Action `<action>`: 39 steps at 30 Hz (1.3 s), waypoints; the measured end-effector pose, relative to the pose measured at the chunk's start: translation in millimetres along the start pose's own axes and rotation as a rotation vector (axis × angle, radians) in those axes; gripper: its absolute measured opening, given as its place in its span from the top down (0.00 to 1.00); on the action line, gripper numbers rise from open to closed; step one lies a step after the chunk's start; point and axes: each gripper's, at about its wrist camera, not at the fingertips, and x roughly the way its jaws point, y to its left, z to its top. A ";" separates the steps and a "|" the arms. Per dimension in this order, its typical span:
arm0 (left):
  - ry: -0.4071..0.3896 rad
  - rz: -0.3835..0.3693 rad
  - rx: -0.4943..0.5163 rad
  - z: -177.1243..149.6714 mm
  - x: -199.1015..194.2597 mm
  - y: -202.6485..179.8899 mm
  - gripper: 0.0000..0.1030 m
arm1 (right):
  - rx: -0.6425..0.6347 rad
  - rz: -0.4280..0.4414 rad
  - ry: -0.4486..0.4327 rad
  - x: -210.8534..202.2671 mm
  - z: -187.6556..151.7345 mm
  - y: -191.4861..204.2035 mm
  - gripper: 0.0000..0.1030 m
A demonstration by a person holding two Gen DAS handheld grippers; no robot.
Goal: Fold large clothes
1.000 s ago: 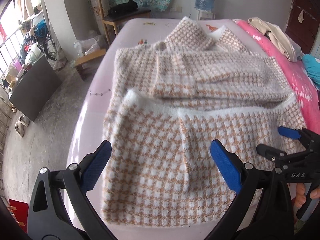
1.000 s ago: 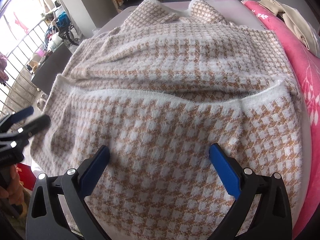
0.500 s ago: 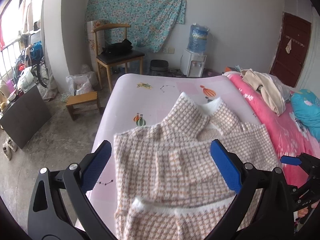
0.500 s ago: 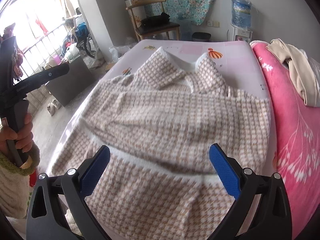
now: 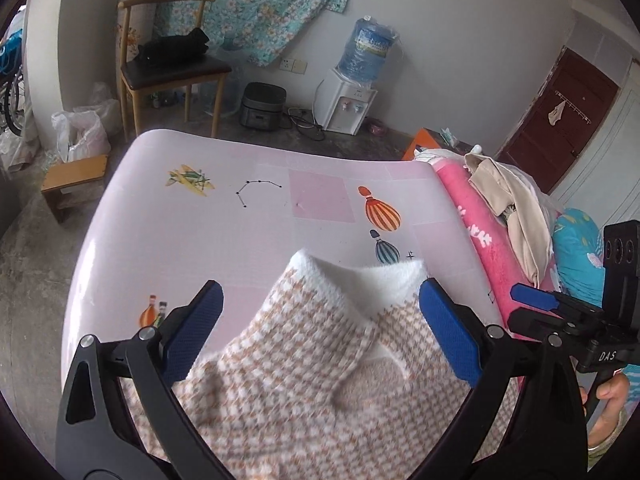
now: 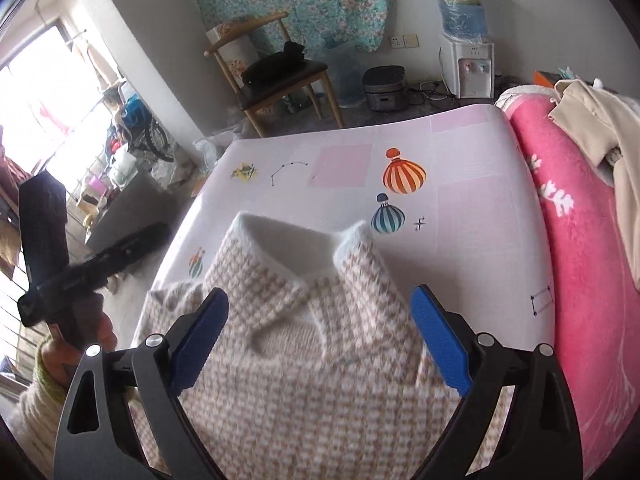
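Holding both claws clear above the houndstooth sweater [image 6: 304, 360] lying collar-up at lower centre on the pink table [image 6: 460, 200], my left claw [image 5: 320, 332] spread empty, my right claw [image 6: 320, 336] closing on nothing, so the fold rests undisturbed.

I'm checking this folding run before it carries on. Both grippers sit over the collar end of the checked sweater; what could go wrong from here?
1. The right gripper has its jaws closing with only the sweater beneath; it might pinch several folded layers and drag them apart.
2. The left gripper is open near the collar, close beside the right one; the two could bump.
3. Both views are blurred low down, so the grab point may be misjudged.
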 end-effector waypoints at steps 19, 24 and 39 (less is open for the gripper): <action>0.124 0.056 0.135 3.8 60.0 -1.8 0.88 | 0.108 0.060 0.152 85.2 33.7 -39.0 0.86; 0.087 0.013 0.244 -24.8 3.5 -17.9 0.89 | 0.008 0.087 0.112 30.9 8.7 -14.7 0.87; 0.201 0.094 0.431 -150.5 -31.9 -22.6 0.90 | -0.207 0.231 0.036 -58.7 -76.1 28.1 0.74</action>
